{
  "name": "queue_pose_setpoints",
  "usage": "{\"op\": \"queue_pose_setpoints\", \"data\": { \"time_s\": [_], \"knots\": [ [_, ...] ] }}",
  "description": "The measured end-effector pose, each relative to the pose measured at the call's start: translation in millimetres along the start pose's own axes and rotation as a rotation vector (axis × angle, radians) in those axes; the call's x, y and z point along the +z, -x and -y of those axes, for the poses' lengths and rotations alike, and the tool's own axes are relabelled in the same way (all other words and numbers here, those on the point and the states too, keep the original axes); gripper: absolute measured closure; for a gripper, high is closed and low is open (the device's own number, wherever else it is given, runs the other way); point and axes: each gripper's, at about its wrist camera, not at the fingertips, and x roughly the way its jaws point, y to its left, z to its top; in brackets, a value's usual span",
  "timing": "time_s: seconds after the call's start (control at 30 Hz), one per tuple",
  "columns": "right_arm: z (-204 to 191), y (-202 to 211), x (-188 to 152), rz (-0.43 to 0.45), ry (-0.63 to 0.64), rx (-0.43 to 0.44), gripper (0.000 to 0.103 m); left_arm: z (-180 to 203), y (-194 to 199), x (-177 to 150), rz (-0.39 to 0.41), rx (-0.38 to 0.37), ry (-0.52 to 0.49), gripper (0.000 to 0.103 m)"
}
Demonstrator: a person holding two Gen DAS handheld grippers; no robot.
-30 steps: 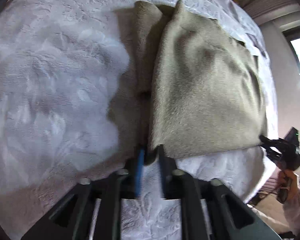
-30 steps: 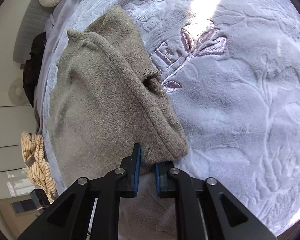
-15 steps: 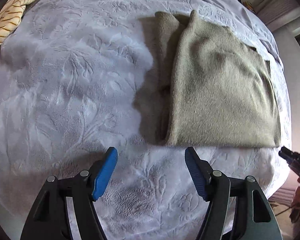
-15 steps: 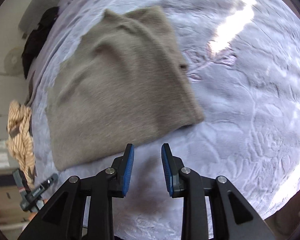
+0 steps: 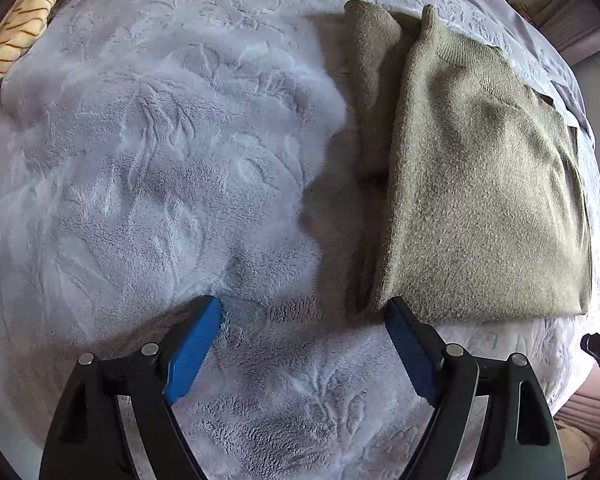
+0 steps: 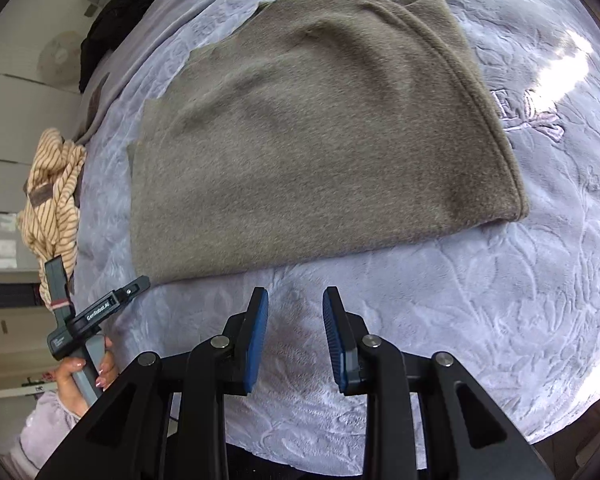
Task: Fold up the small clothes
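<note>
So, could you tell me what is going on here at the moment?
A person is folding clothes on a bed with two handheld grippers. The olive sweater lies folded on the lavender blanket. Neither gripper holds it: the left gripper is opening beside its corner, and the right gripper hangs open, short of its near edge.

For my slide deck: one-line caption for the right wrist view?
Open right gripper poised over the lavender blanket, the olive sweater lying folded just beyond.

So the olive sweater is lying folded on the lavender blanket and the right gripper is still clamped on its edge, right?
Not quite. The right gripper is open with nothing between its pads, as the right wrist view shows. The olive sweater does lie folded on the lavender blanket.
</note>
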Motion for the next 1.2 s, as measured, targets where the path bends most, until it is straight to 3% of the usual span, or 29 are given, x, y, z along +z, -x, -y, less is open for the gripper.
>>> {"op": "queue_pose_setpoints", "data": {
  "time_s": [0.17, 0.37, 0.9, 1.03, 1.2],
  "knots": [
    [-21.6, -2.7, -4.1, -0.016, 0.065, -0.008, 0.060, 2.3, 3.7, -3.4, -0.005, 0.018, -0.010, 0.018],
    [-41.0, -8.1, -7.2, -0.039, 0.111, -0.001, 0.052, 6.7, 21.1, -14.6, 0.007, 0.007, -0.027, 0.018],
    [-54.6, -23.4, -14.1, -0.087, 0.123, 0.029, 0.051, 31.4, 38.0, -12.0, 0.020, -0.026, -0.029, 0.018],
    [-53.3, -30.4, -13.0, -0.103, 0.095, 0.064, 0.051, 34.7, 39.1, -12.1, 0.020, -0.063, -0.010, 0.018],
    [-51.9, -46.5, -7.6, -0.132, 0.030, 0.133, 0.051, 35.8, 38.7, -15.1, 0.012, -0.209, 0.032, 0.018]
  ]
}}
